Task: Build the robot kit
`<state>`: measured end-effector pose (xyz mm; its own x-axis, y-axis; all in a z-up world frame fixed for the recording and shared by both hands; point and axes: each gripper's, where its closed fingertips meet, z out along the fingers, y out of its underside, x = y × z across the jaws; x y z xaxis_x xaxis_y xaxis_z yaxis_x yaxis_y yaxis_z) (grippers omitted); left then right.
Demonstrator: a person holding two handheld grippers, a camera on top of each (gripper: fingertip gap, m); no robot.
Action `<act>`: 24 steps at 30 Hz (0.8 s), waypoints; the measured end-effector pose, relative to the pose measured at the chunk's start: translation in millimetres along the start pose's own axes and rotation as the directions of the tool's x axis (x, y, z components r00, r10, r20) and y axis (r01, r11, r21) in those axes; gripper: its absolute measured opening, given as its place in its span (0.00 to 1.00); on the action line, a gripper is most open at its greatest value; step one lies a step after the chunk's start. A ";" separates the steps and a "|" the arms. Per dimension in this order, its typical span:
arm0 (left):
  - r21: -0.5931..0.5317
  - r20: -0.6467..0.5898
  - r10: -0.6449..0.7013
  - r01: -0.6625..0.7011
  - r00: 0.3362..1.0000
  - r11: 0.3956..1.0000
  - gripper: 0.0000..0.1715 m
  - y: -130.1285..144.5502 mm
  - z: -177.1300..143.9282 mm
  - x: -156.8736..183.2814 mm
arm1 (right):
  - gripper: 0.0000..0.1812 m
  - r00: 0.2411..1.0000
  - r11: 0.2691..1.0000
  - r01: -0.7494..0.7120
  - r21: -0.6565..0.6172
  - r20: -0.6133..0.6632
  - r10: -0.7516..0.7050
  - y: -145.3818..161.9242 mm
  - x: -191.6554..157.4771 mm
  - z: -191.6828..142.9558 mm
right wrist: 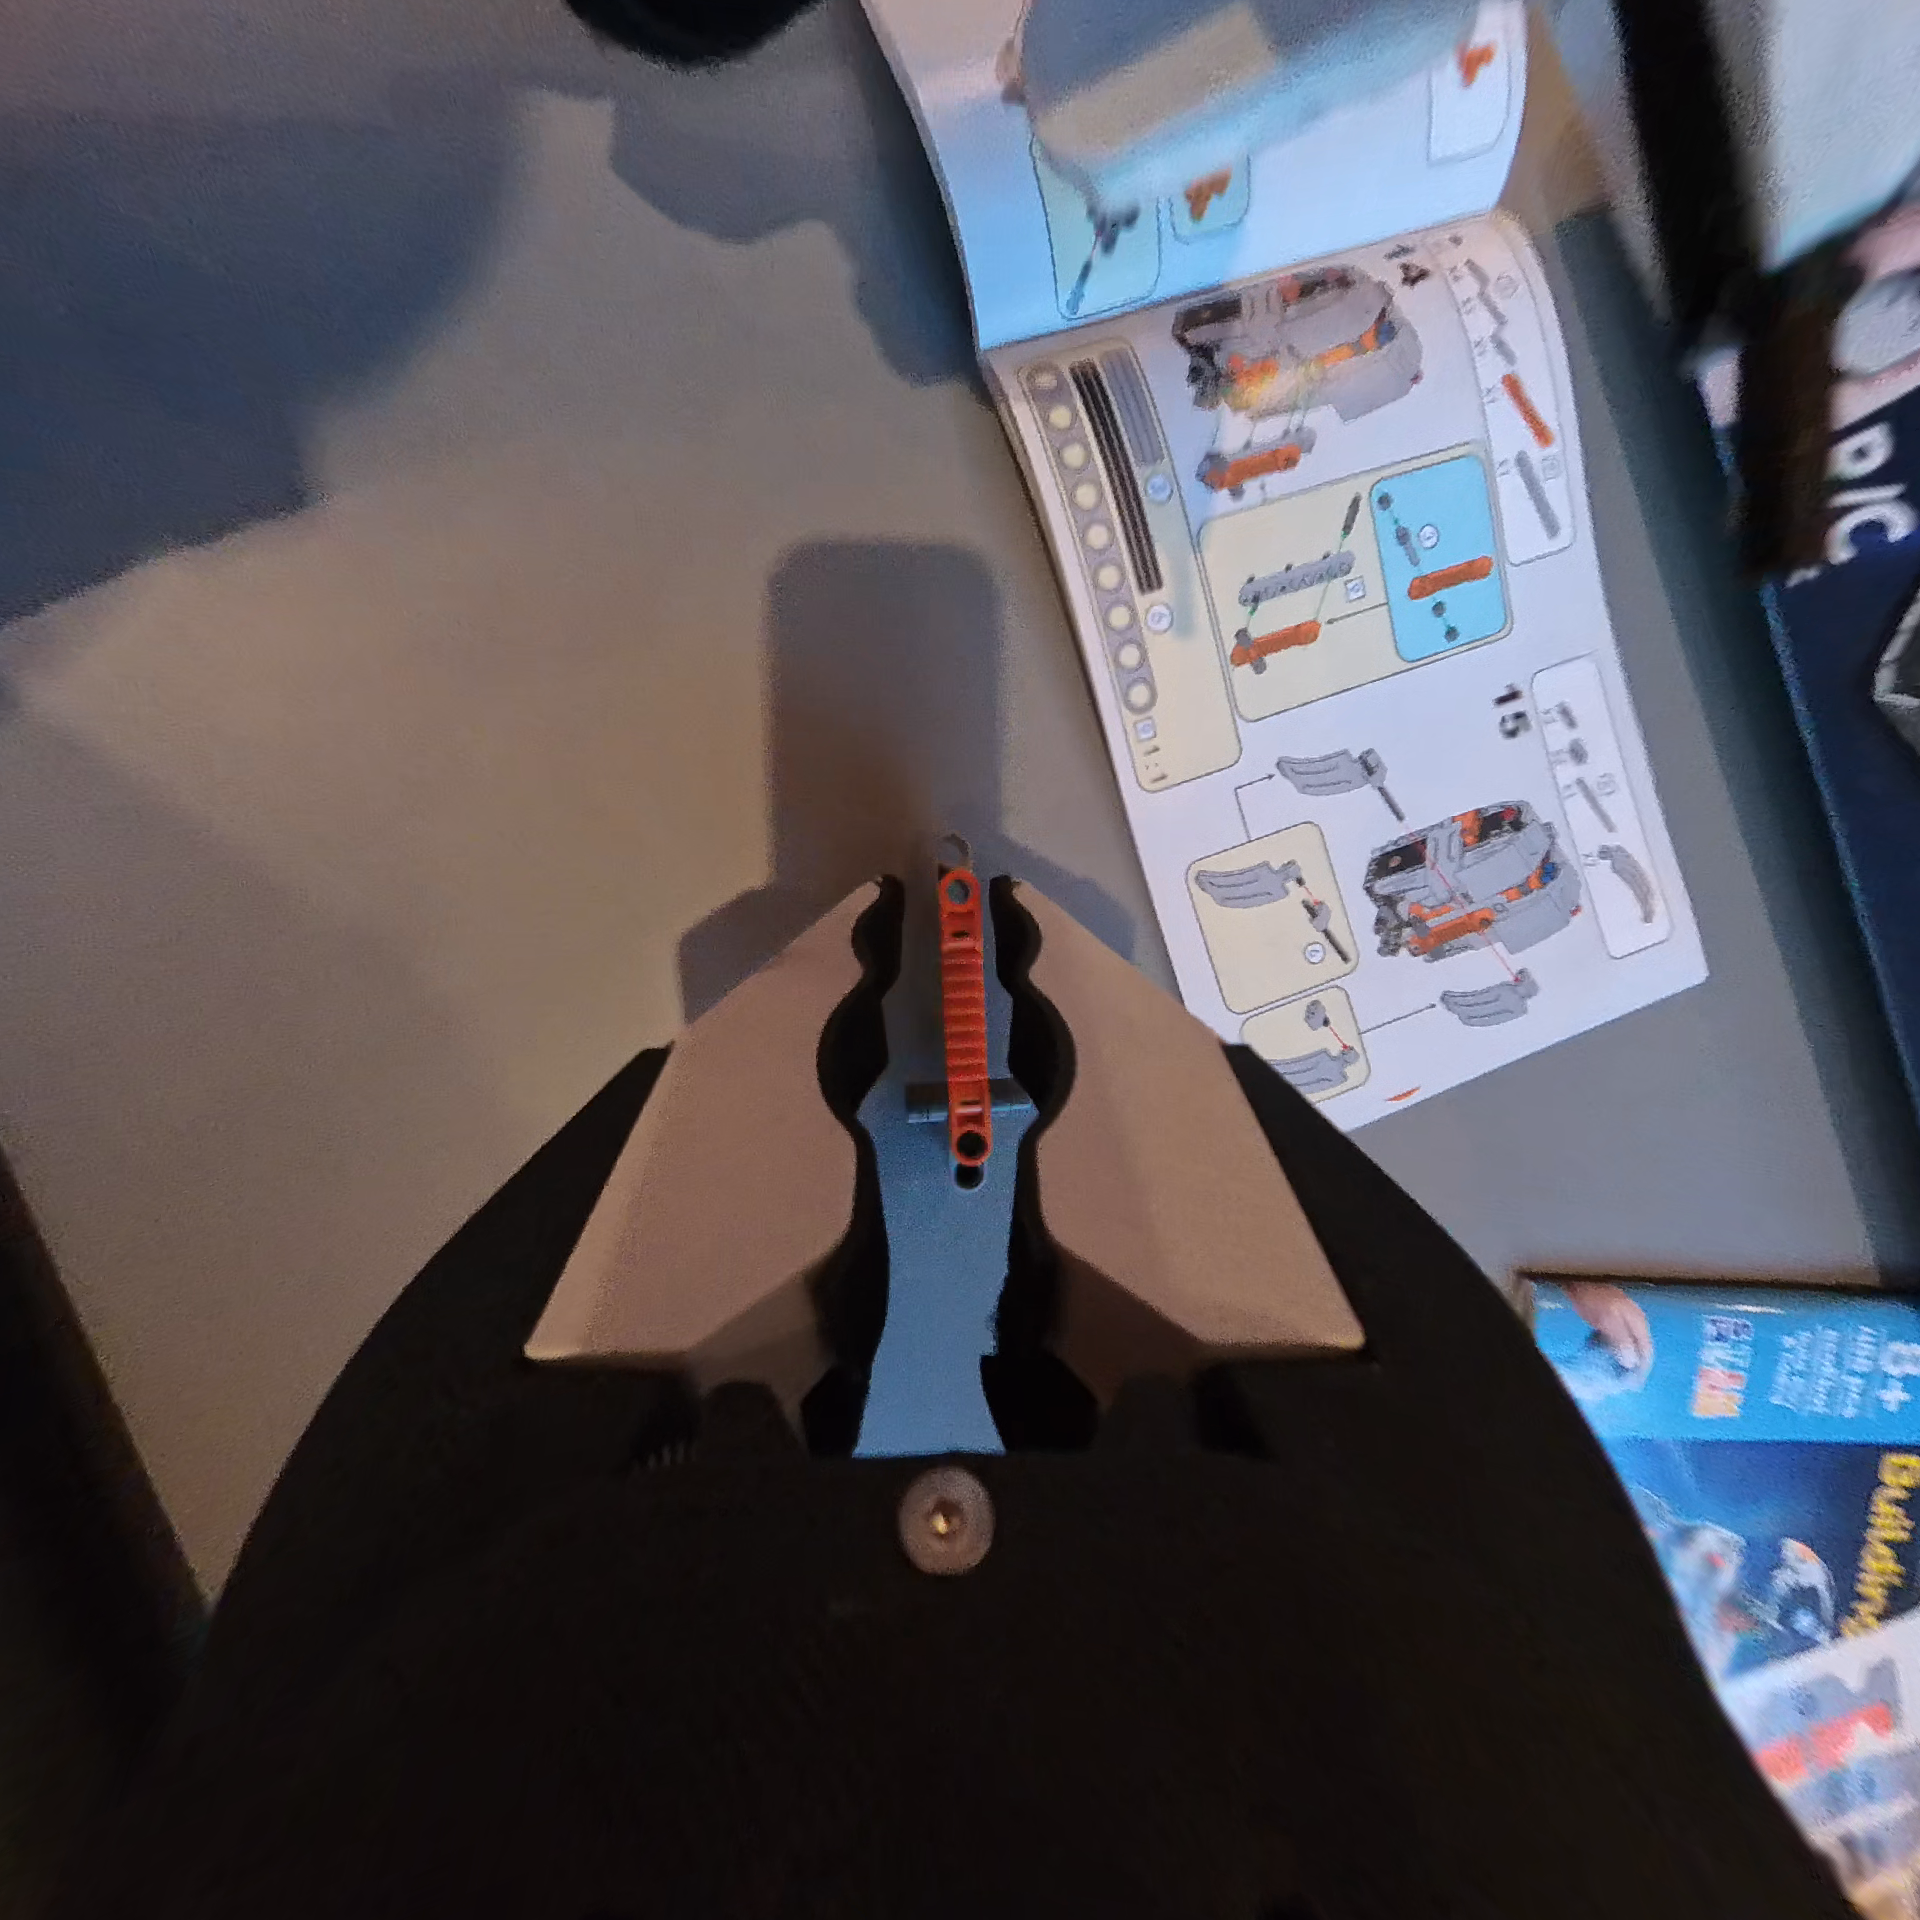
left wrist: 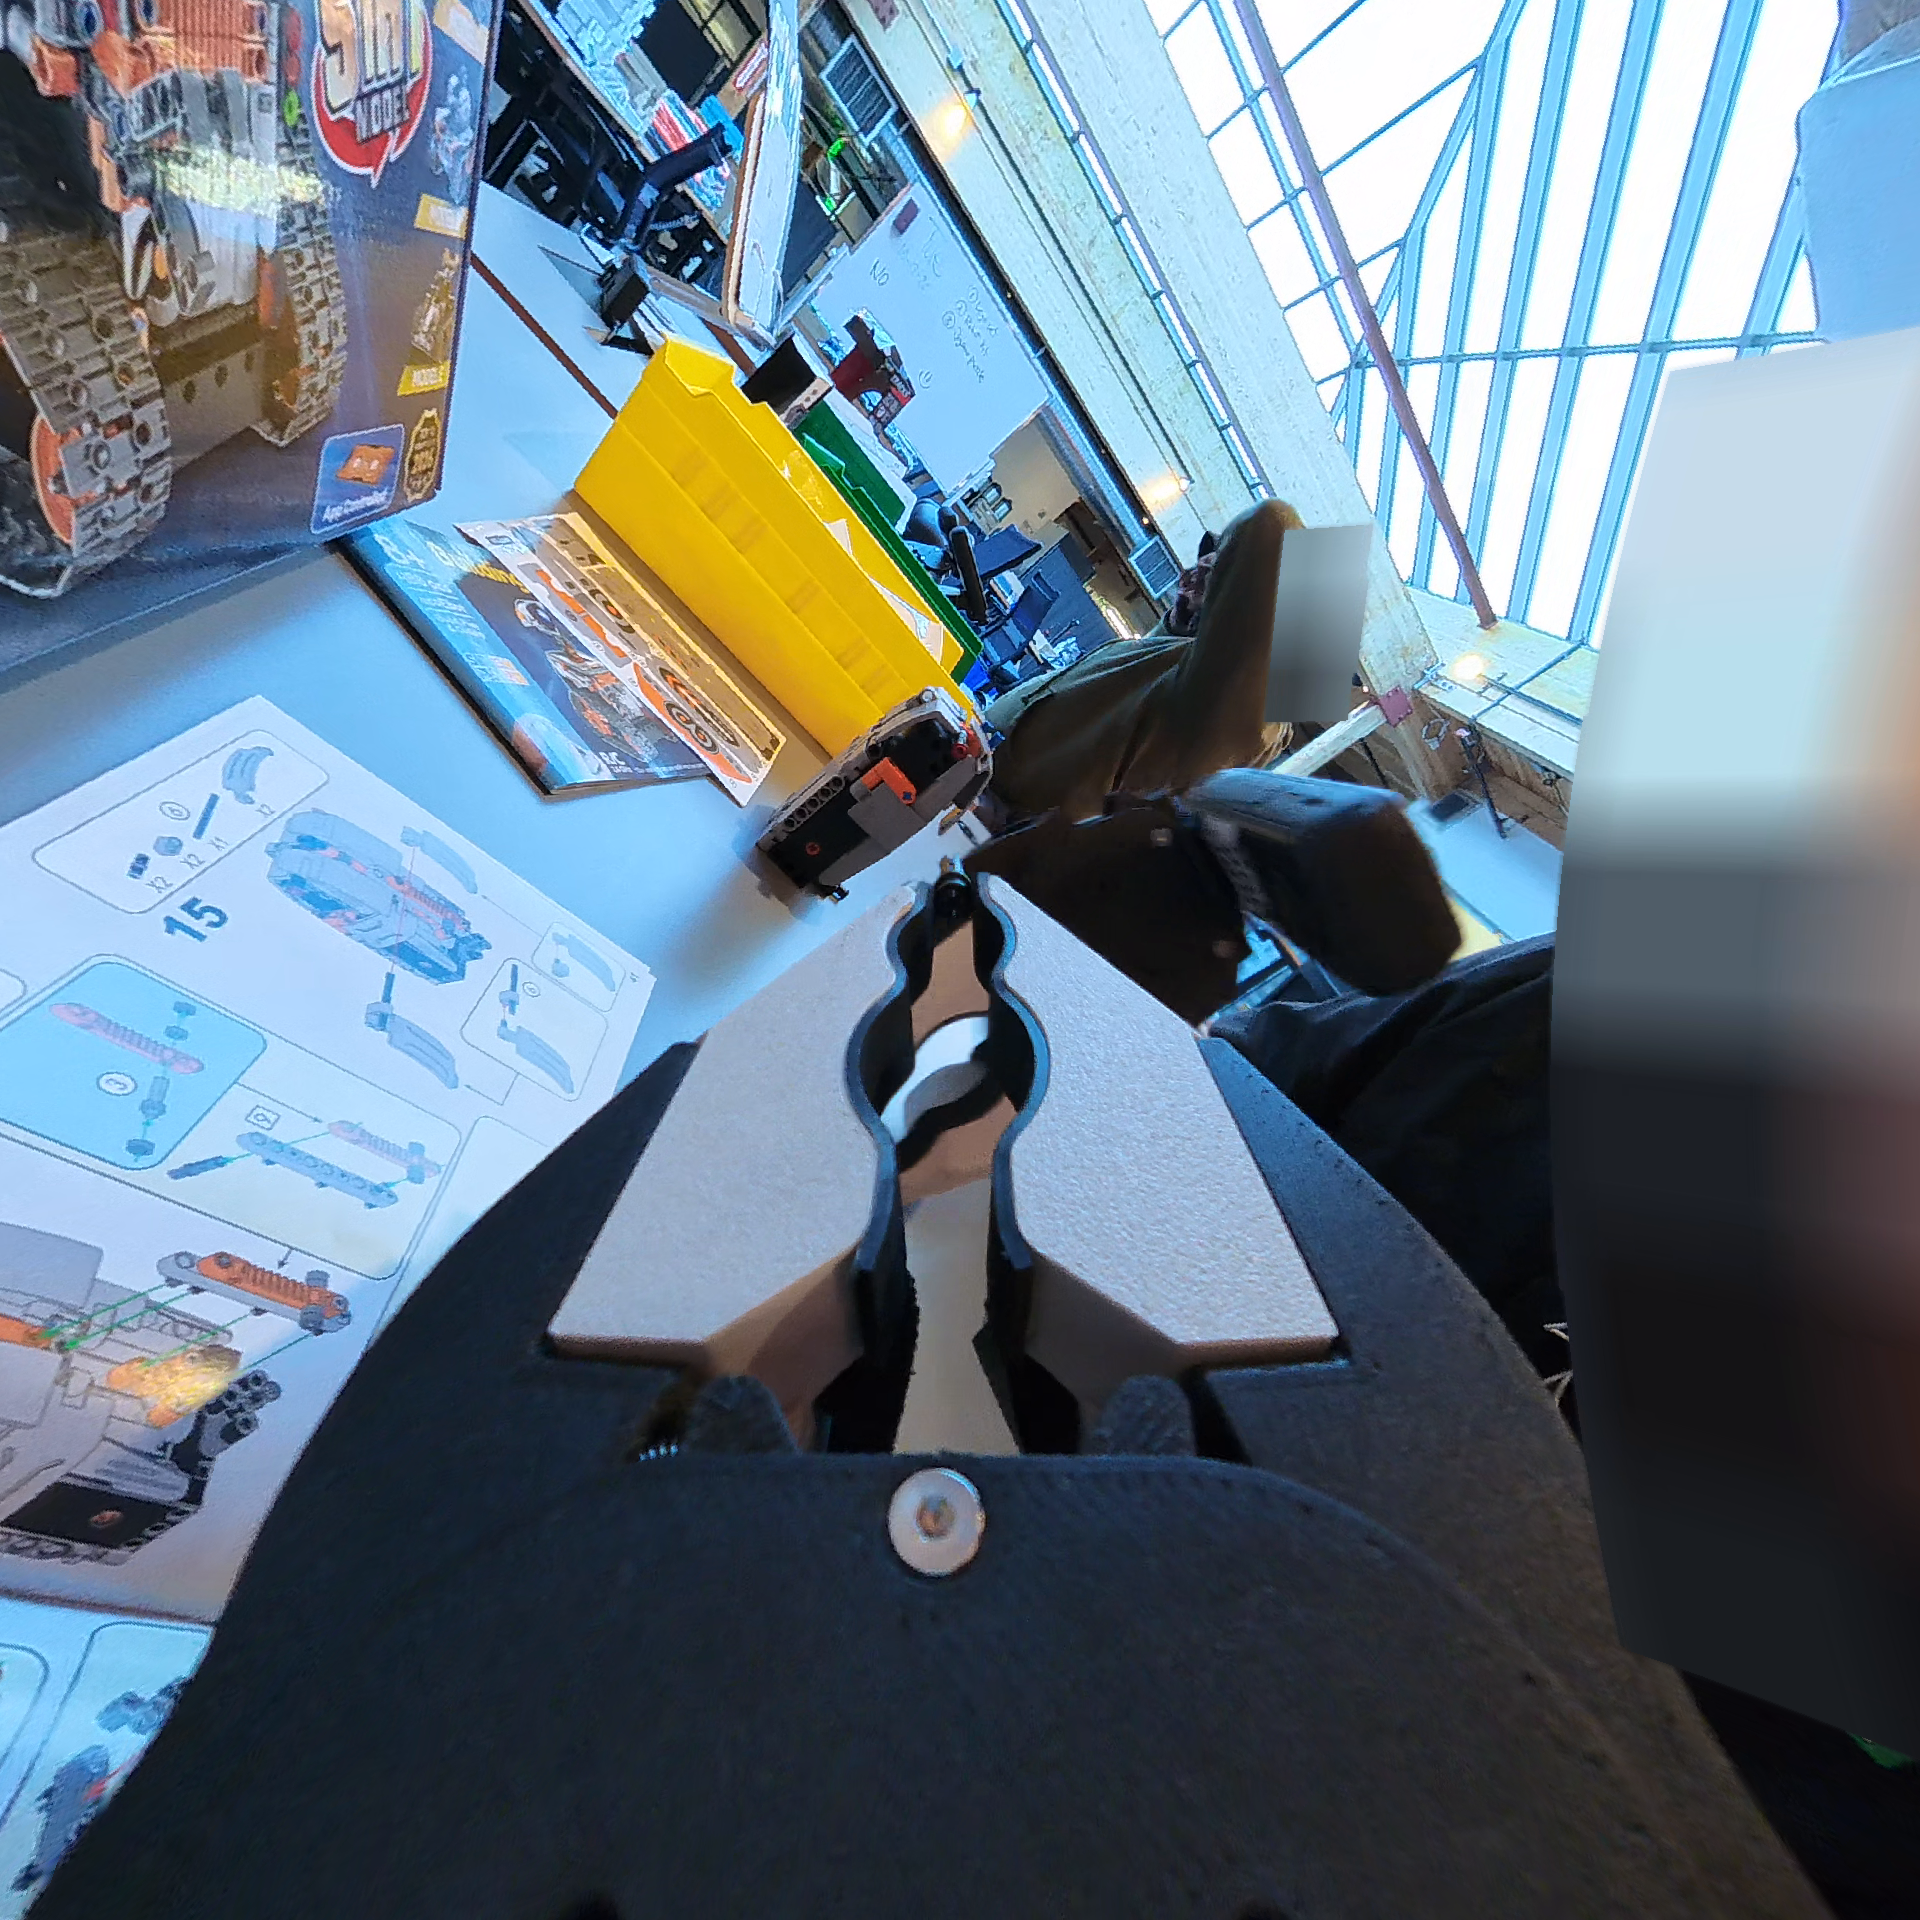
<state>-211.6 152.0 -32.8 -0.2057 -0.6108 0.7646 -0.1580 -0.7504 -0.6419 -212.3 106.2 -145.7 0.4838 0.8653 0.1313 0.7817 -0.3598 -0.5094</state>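
right claw [right wrist: 945, 883] is clamped on an orange toothed bar [right wrist: 962, 1013] just left of the open manual [right wrist: 1351, 665], probably matching its diagram, while the left claw [left wrist: 948, 899] pinches a small black pin [left wrist: 948, 896].

Booklet [left wrist: 260, 1039] on table [left wrist: 644, 862], bin [left wrist: 758, 561] behind

An orange toothed beam [right wrist: 962, 1013] on a grey pin sits between the right gripper's [right wrist: 945, 883] fingers.

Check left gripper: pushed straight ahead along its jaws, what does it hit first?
Likely the other gripper, the dark body just past the left gripper, which pinches a small black pin. Depth is unclear.
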 end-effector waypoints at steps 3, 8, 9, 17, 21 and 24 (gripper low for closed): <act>0.014 0.004 0.011 -0.012 1.000 1.000 0.01 -3.4 -5.6 2.4 | 0.09 1.000 1.000 -0.010 -0.026 -0.015 0.010 -9.7 -2.4 -8.6; 0.088 0.037 0.017 -0.020 0.999 0.996 0.01 -15.8 -29.0 2.5 | 0.11 0.999 0.984 -0.025 -0.175 0.025 0.030 2.1 -1.5 -4.5; 0.100 0.055 0.016 -0.021 0.998 0.995 0.01 -17.6 -33.7 1.1 | 0.12 0.999 0.981 -0.018 -0.194 0.029 0.024 2.5 -0.4 -4.4; 0.166 0.025 0.036 -0.039 0.999 0.985 0.01 -28.9 -47.8 13.5 | 0.13 0.997 0.974 -0.034 -0.222 0.057 0.048 3.9 3.2 3.1; 0.166 0.014 0.033 -0.035 0.999 0.986 0.01 -28.8 -46.3 14.3 | 0.09 0.996 0.970 -0.040 -0.238 0.070 0.058 7.9 1.4 7.9; 0.165 0.010 0.036 -0.037 0.999 0.986 0.01 -28.8 -45.7 15.6 | 0.08 0.996 0.972 -0.040 -0.231 0.074 0.058 6.9 0.9 10.8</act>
<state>-254.4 175.6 -5.0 -0.2014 -0.6402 0.7414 0.0115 -0.7584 -0.6517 -210.7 108.2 -158.2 0.4981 0.8663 0.0376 0.8315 -0.4649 -0.3041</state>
